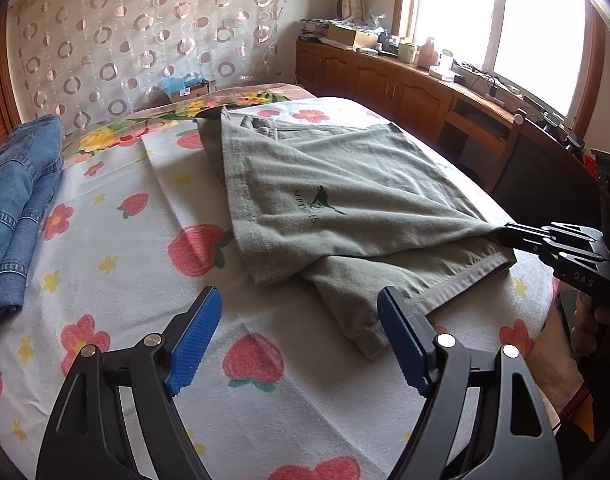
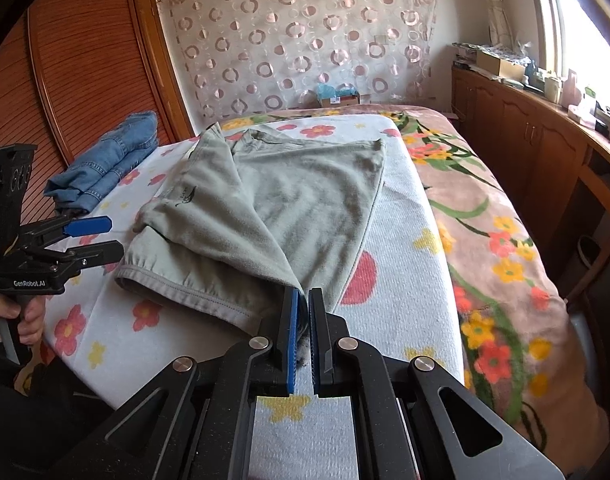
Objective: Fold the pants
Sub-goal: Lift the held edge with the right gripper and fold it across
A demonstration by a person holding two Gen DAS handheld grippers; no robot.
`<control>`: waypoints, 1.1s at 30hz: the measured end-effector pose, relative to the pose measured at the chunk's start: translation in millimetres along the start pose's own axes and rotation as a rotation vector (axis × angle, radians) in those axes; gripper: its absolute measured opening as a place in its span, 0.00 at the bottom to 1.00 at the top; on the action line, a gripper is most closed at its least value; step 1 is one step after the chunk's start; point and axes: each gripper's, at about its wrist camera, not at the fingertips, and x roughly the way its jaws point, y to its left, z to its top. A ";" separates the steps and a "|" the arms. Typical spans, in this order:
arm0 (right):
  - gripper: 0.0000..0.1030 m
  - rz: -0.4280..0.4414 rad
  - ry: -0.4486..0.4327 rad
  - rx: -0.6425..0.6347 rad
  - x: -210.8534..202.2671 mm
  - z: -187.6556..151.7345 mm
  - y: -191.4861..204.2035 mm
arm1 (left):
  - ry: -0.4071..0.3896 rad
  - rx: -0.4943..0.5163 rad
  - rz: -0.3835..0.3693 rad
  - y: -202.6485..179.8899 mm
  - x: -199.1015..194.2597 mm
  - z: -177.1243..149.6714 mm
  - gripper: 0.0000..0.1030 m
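The grey-green cotton pants (image 1: pixel 345 184) lay across the middle of the left wrist frame on the white towel printed with strawberries and flowers (image 1: pixel 117 240) that covered the bed. The left tongs (image 1: pixel 299 336) stood wide open at the lower centre, blue pads apart over the towel, the right pad just at the pants' hem. The right tongs (image 2: pixel 303 332), at the lower centre of their own view, were clamped on a corner of the pants. Folded blue denim jeans (image 1: pixel 17 200) rested at the left edge.
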 end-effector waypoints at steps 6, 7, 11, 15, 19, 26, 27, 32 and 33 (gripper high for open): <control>0.23 -0.017 -0.039 -0.010 -9.9 3.8 0.9 | -0.019 -0.024 0.023 14.6 -8.0 1.7 0.79; 0.25 -0.011 -0.051 -0.013 -11.9 5.3 2.1 | -0.022 -0.029 0.028 17.0 -9.6 2.0 0.79; 0.25 0.024 -0.060 -0.040 -8.5 12.8 13.3 | -0.038 -0.048 0.047 30.0 -17.6 2.3 0.79; 0.25 0.072 -0.067 -0.098 4.9 24.8 36.4 | -0.048 -0.068 0.065 43.1 -23.4 2.8 0.79; 0.25 0.142 -0.045 -0.139 29.3 36.4 63.2 | -0.059 -0.077 0.086 54.1 -29.3 3.4 0.79; 0.24 0.233 0.019 -0.222 68.5 49.8 99.5 | -0.077 -0.105 0.113 73.0 -38.5 2.0 0.79; 0.24 0.239 0.027 -0.238 73.2 51.9 104.3 | -0.078 -0.110 0.116 75.6 -39.1 1.7 0.79; 0.23 0.256 0.060 -0.310 95.0 59.5 120.9 | -0.086 -0.131 0.125 86.3 -42.3 0.1 0.79; 0.23 0.260 0.064 -0.323 98.7 60.8 124.1 | -0.087 -0.134 0.127 87.6 -42.4 0.2 0.79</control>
